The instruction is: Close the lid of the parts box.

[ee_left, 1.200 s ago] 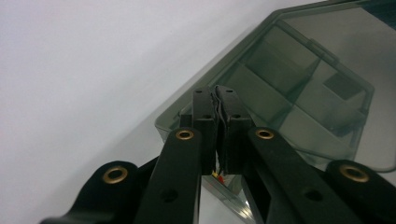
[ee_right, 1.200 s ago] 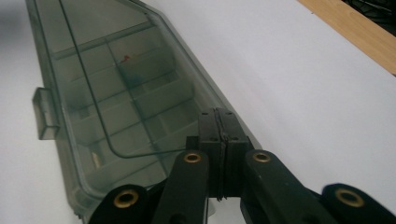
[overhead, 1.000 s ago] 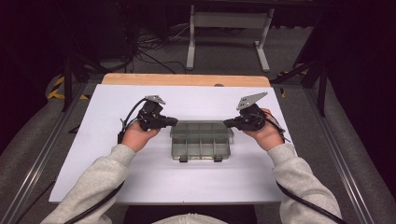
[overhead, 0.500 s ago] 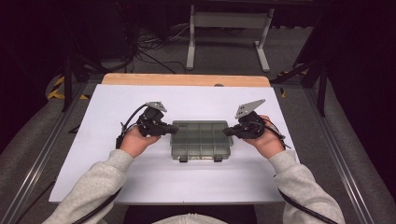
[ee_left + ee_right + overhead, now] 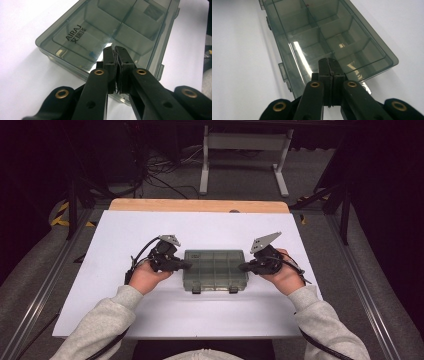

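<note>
Tongs first: the left tongs (image 5: 115, 53) were pinched together with nothing between them, tips hovering over the near end of the smoky compartment box (image 5: 110, 37), and whether they touched its lid I could not tell. On the other side the right tongs (image 5: 329, 65) were pinched tight too, empty, poised over the opposite end of the box (image 5: 319, 37). Compared with a second ago, both hands had come inward: the left tongs (image 5: 184, 266) and the right tongs (image 5: 243, 267) then sat a little clear of the short ends, and now their tips were right at those ends, one on each side. The box (image 5: 215, 270) itself had not budged, its lid down and its two latches facing the person. My read: they were bracketing it between closed tips, likely to steady, slide or square it, though no grip was made and the latches were untouched, so opening had not begun. Inside, the dividers showed through the tinted lid, and the compartments looked mostly bare. Outward from there, the white tabletop (image 5: 125, 310) carried nothing else, with a wooden strip (image 5: 200, 205) along its far edge. Beyond that the room was dark, with tangled cables (image 5: 155, 170) on the floor and a pale metal stand (image 5: 245, 150)
</note>
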`<state>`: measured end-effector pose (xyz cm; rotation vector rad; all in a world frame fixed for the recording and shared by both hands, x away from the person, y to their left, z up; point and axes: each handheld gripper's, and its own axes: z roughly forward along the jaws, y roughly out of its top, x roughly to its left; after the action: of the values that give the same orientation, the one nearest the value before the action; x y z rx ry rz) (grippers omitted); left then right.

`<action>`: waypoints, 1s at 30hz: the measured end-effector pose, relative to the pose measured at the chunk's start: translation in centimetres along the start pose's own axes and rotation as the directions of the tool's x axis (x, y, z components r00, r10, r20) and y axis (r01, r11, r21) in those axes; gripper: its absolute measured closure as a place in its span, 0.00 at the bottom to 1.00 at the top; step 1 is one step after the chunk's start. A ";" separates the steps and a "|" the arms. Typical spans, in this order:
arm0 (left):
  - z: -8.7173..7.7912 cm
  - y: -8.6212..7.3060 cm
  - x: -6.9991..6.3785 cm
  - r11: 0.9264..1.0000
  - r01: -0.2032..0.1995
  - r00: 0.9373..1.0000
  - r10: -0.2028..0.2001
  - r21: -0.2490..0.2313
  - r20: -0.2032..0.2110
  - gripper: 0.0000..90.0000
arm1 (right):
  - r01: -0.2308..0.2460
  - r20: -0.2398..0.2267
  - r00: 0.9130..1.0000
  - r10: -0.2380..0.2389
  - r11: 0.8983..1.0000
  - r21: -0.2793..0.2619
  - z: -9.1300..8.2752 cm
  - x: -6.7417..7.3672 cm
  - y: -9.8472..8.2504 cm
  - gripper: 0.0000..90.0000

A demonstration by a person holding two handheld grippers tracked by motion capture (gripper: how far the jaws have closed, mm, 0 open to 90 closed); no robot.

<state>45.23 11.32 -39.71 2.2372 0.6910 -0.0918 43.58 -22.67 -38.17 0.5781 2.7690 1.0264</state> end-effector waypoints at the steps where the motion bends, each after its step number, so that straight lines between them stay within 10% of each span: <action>1: 0.0 -0.1 0.0 1.000 0.001 1.000 -0.001 0.003 0.004 0.97 | -0.001 -0.002 1.000 0.001 1.000 0.002 0.1 0.1 0.0 1.00; 30: 0.9 -1.0 -0.7 0.999 -0.013 1.000 0.012 0.039 0.023 0.98 | 0.009 -0.013 1.000 -0.008 0.999 0.042 1.0 1.4 -0.3 1.00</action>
<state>44.31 10.91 -40.80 2.2743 0.6685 -0.1260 42.50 -21.70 -39.12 0.5670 2.8077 0.9759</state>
